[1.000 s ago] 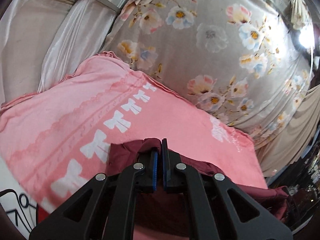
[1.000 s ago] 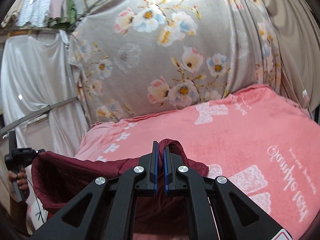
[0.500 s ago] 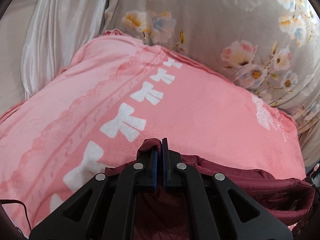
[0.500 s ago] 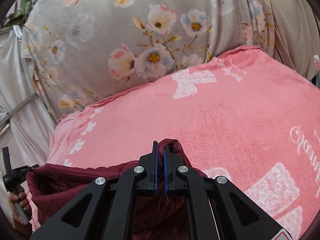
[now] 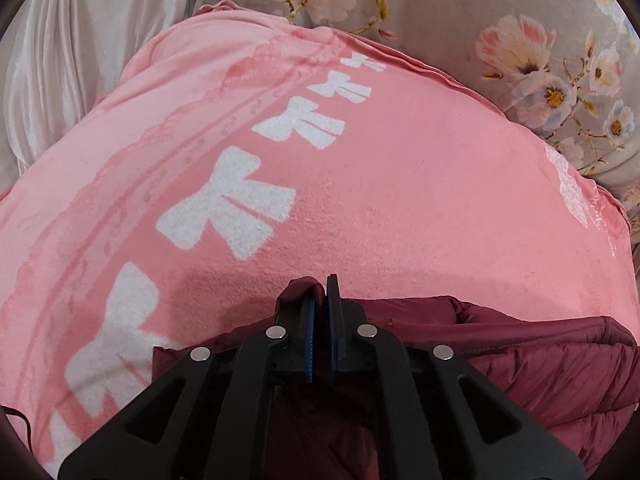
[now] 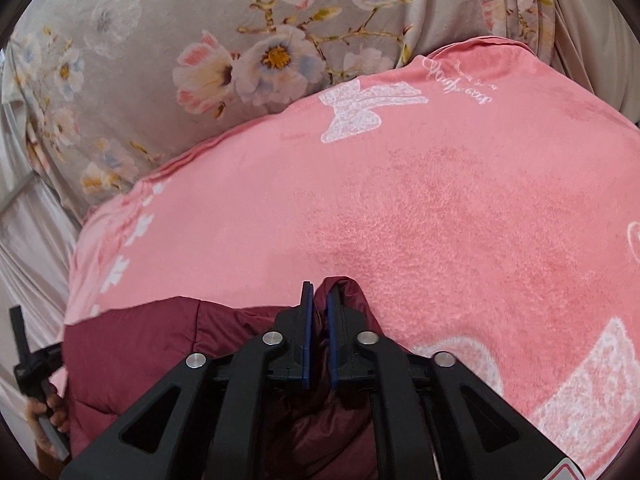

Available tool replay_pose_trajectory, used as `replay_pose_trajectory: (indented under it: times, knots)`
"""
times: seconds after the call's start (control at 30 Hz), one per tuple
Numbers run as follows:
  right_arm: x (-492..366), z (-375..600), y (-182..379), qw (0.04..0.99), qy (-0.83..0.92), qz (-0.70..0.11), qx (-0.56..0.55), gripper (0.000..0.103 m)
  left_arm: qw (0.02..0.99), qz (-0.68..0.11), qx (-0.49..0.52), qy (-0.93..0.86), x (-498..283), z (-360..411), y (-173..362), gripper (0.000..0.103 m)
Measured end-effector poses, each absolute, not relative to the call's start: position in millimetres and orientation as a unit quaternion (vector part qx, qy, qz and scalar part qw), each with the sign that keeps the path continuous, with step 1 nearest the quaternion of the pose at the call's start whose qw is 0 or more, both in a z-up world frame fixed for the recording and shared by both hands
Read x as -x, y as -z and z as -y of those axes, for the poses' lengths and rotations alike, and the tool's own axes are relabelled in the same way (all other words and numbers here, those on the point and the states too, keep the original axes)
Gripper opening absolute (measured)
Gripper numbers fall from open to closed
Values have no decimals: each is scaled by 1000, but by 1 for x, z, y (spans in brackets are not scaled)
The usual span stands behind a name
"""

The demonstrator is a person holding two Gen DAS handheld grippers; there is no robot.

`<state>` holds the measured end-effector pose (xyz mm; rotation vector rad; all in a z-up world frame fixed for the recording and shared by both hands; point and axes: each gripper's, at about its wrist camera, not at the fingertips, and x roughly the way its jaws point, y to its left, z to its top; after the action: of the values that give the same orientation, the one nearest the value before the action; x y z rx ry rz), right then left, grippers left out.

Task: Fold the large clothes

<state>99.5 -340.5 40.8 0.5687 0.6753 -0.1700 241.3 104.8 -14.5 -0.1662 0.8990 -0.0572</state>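
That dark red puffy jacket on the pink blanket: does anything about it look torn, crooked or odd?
Nothing stands out. The dark red jacket shows no tear or stain. The left gripper and right gripper each pinch a bit of its edge just above the pink blanket, so the bunching looks like ordinary folding.

white cursive script on pink blanket (image 6: 460,208), upside down, illegible

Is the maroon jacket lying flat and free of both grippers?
No: the left gripper and right gripper each pinch an edge of the maroon jacket.
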Motion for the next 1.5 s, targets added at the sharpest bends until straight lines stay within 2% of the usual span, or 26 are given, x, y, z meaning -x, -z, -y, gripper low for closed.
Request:
replay_pose_trajectory:
  times: [0.07, 0.13, 0.2, 0.27, 0.3, 0.37, 0.47, 0.57, 0.77, 0.83, 0.97, 1.0, 1.07, 1.1, 1.13, 1.17, 1.33, 1.5]
  knots:
    - [-88, 344, -54, 905, 79, -307, -283, 17, 893, -435, 106, 41, -241, -113, 11, 10]
    - [-71, 345, -71, 914, 82, -276, -285, 44, 895, -421, 131, 60, -233, -123, -4, 15]
    - [-49, 343, -93, 927, 76, -241, -277, 54, 899, -404, 148, 77, -221, -131, -23, 25]
    - [-35, 334, -108, 935, 63, -231, -261, 55, 902, -389, 161, 99, -208, -136, -39, 41]
    - [-31, 328, -112, 937, 56, -234, -252, 58, 903, -383, 165, 106, -201, -137, -47, 45]
    - [-27, 316, -112, 939, 45, -243, -241, 59, 915, -358, 159, 101, -185, -137, -59, 65]
    - [-31, 295, -99, 936, 35, -269, -222, 60, 939, -314, 119, 72, -166, -131, -75, 77]
    - [-44, 284, -80, 929, 42, -307, -203, 60, 933, -342, 81, 83, -168, -116, -67, 78]
    - [-67, 294, -56, 911, 88, -351, -198, 60, 889, -442, 72, 95, -185, -108, -1, 76]
    - [-75, 300, -47, 902, 93, -367, -208, 60, 887, -449, 64, 85, -186, -107, 11, 73]
    - [-89, 298, -31, 892, 104, -394, -195, 60, 892, -445, 35, 76, -189, -98, 20, 73]
    - [-91, 297, -29, 891, 106, -396, -193, 58, 892, -445, 31, 74, -191, -96, 23, 73]
    - [-96, 297, -26, 891, 112, -398, -189, 48, 892, -445, 28, 72, -196, -95, 26, 73]
    - [-97, 298, -26, 890, 114, -398, -189, 34, 892, -445, 29, 71, -199, -94, 27, 73]
    - [-99, 300, -28, 890, 115, -397, -194, 11, 892, -445, 30, 70, -200, -94, 27, 73]
    - [-99, 302, -31, 890, 120, -394, -196, 1, 892, -445, 31, 69, -202, -95, 28, 73]
    - [-97, 317, -45, 893, 137, -371, -215, 0, 895, -440, 29, 67, -215, -94, 27, 73]
    - [-105, 315, -15, 879, 146, -403, -207, 0, 898, -434, 35, 66, -221, -93, 36, 75]
